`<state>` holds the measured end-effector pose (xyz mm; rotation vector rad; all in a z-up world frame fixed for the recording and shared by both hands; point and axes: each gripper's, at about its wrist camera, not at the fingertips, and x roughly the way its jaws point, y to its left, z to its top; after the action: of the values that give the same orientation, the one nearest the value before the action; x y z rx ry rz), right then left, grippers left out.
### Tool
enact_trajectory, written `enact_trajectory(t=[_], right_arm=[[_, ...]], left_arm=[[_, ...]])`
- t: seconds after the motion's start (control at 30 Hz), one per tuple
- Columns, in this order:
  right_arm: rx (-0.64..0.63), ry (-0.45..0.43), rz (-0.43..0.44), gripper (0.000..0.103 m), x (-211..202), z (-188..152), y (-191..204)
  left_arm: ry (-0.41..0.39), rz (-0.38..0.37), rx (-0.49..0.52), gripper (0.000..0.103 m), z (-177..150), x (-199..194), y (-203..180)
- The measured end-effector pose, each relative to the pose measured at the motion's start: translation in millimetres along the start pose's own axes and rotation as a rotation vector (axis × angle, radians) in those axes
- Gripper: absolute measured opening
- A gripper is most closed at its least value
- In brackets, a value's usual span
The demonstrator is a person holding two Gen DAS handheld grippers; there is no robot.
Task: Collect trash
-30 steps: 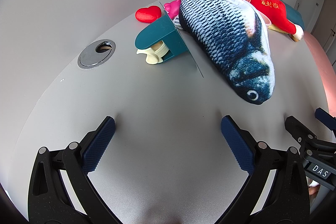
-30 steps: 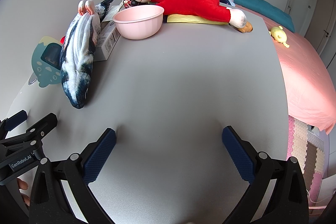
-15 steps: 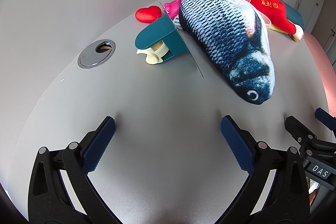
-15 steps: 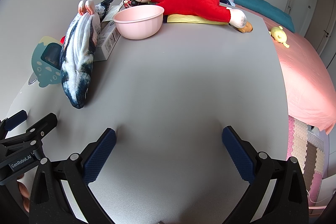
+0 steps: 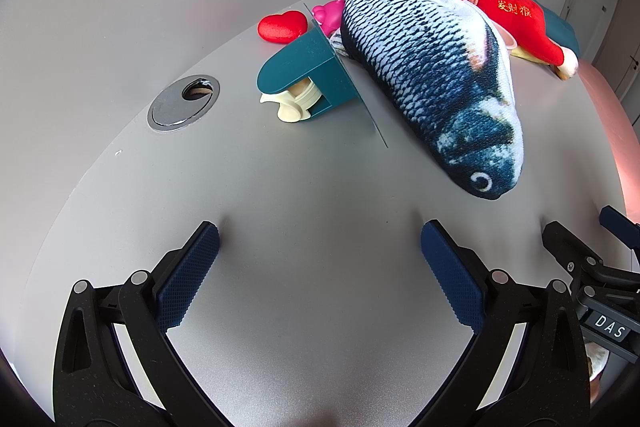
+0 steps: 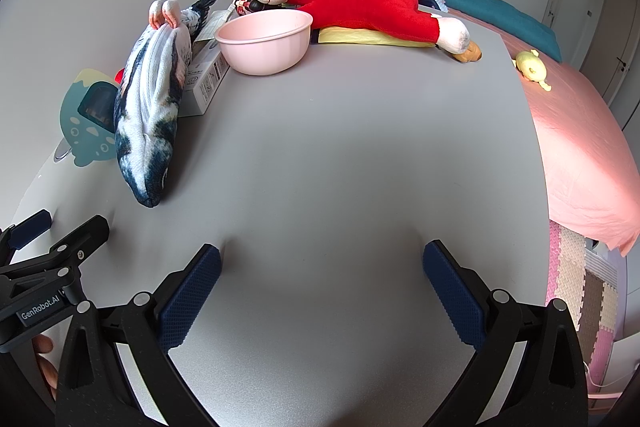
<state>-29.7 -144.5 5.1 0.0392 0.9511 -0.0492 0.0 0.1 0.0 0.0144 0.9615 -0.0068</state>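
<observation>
Hovering both grippers, left (image 5: 318, 259) and right (image 6: 320, 281), fingers released, nothing grasped, low over bare surface (image 6: 340, 155); no obvious trash ahead, only fish (image 5: 432, 75) and bowl (image 6: 265, 43) beyond.

Bright even daylight, soft faint shadows, sharp focus, strong fisheye bending, dark vignetted corners

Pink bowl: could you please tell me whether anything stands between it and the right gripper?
Nothing visible does. Only bare table lies between the right gripper and the pink bowl; the fish plush lies off to the left.
</observation>
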Motion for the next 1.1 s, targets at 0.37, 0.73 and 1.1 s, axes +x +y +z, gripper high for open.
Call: enact_trajectory(t=[0.37, 0.73, 1.1], right_arm=[[-0.128, -0.018, 0.193, 0.101, -11.8, 23.3, -17.6], [-0.193, -0.079, 0.305, 0.095, -29.4, 93.0, -61.4], [-0.224, -0.104, 0.301, 0.086, -18.3, 153.5, -98.8]], left_arm=[[-0.008, -0.023, -0.074, 0.097, 5.3, -15.4, 4.6], [-0.133, -0.037, -0.078, 0.097, 66.7, -61.5, -41.2], [-0.043, 0.063, -0.102, 0.091, 116.3, 6.8, -78.6]])
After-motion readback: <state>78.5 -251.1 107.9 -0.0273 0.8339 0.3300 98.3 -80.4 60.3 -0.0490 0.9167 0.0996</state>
